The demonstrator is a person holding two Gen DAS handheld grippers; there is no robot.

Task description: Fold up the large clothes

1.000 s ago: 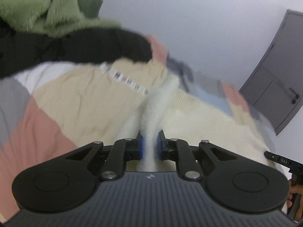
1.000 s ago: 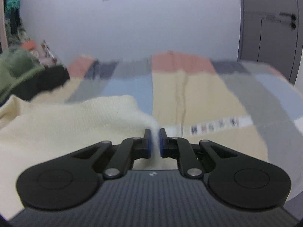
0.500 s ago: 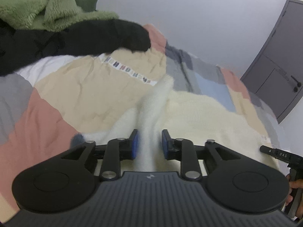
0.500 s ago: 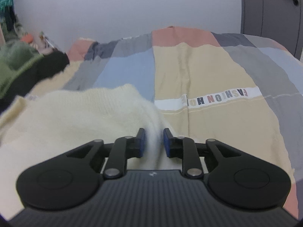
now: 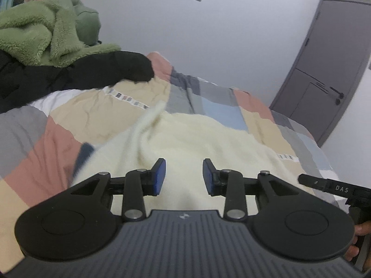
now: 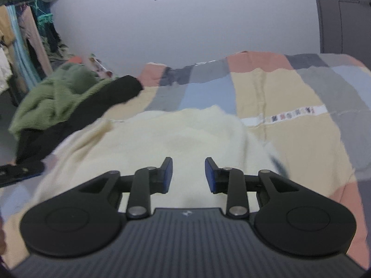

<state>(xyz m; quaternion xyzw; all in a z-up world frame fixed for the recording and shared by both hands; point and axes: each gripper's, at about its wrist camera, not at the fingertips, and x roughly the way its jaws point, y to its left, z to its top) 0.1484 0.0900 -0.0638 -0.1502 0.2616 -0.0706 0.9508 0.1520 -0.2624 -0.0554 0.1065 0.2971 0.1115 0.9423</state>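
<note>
A cream knitted sweater (image 5: 197, 136) lies spread on the patchwork bedspread (image 5: 58, 125). In the left wrist view one ridge of it runs up and away from the fingers. My left gripper (image 5: 184, 173) hovers over the sweater's near edge, its jaws opening, and no cloth is pinched between the blue pads. The same cream sweater (image 6: 176, 134) fills the middle of the right wrist view. My right gripper (image 6: 188, 173) stands above it with its jaws opening too, and nothing is between them. At the right edge of the left wrist view the tip of the other gripper (image 5: 336, 188) shows.
A green fleece garment (image 5: 46, 32) and a black garment (image 5: 76, 74) are piled at the bed's far left. A grey door (image 5: 324, 69) stands in the white wall on the right. Clothes hang on a rack (image 6: 20, 37) at the left of the right wrist view.
Both grippers were shut on folds of the cream sweater, then let go and opened. Both have lifted and pulled back from the cloth, which has dropped onto the bedspread.
</note>
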